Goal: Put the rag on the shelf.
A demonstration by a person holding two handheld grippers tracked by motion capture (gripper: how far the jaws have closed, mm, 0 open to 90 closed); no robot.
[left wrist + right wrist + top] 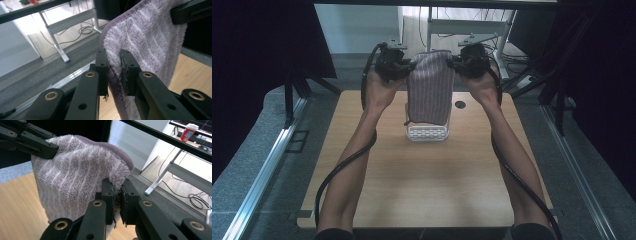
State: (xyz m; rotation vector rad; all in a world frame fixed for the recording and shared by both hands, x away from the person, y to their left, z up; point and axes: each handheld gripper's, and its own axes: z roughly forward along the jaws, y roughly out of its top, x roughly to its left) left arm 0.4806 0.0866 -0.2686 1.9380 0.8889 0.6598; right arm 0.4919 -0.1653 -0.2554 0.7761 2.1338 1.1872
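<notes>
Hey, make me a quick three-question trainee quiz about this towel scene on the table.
1. True or false: the left gripper and the right gripper each pinch a top corner of the striped towel.
2. What stands on the wooden table below the hanging towel?
A. a white slotted basket
B. a red cup
C. a folded shirt
3. Fill in: in the high view the towel hangs ____ the table, stretched between both grippers.

Key
1. True; both pairs of jaws are shut on the cloth.
2. A, the white slotted basket.
3. above
</notes>
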